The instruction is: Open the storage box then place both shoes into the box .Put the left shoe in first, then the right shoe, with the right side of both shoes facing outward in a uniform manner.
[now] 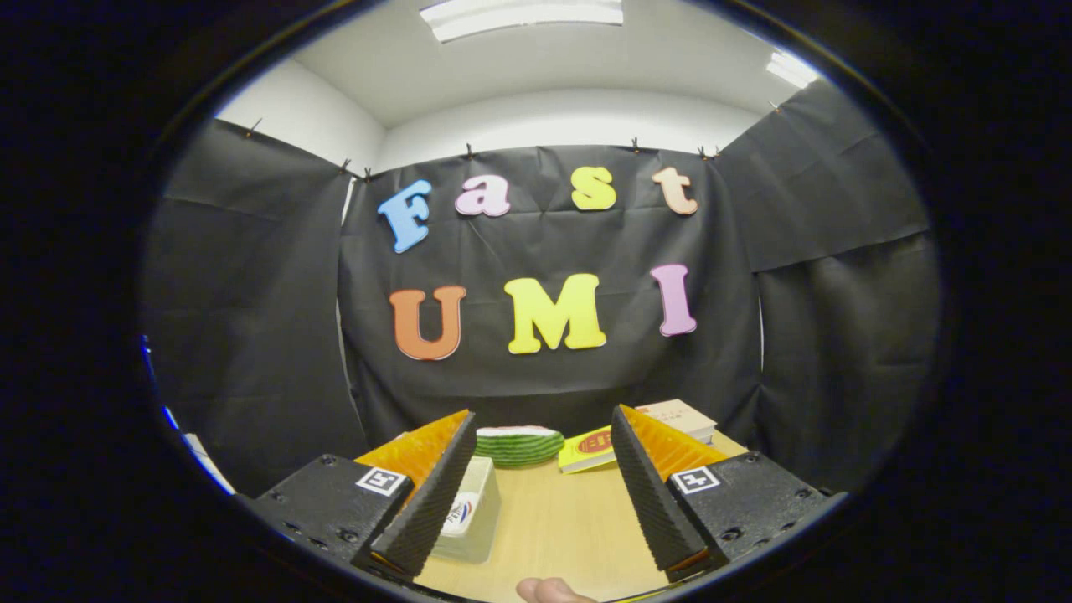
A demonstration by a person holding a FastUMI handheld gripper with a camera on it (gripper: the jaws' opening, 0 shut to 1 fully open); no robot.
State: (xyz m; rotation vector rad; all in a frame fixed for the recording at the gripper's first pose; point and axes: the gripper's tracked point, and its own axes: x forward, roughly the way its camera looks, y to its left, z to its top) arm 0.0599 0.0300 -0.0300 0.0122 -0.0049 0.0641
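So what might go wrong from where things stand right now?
1. The tool is open and empty over the wooden table; the translucent container sits right by its left finger, so a swing may knock it.
2. The green-striped plates and yellow book lie just beyond the fingers and might get bumped.

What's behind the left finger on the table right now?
A clear plastic tub sits partly behind the left finger, labelled lid showing; its far side is covered. Beyond it lies a green striped stack. The gripper is open, holding nothing.
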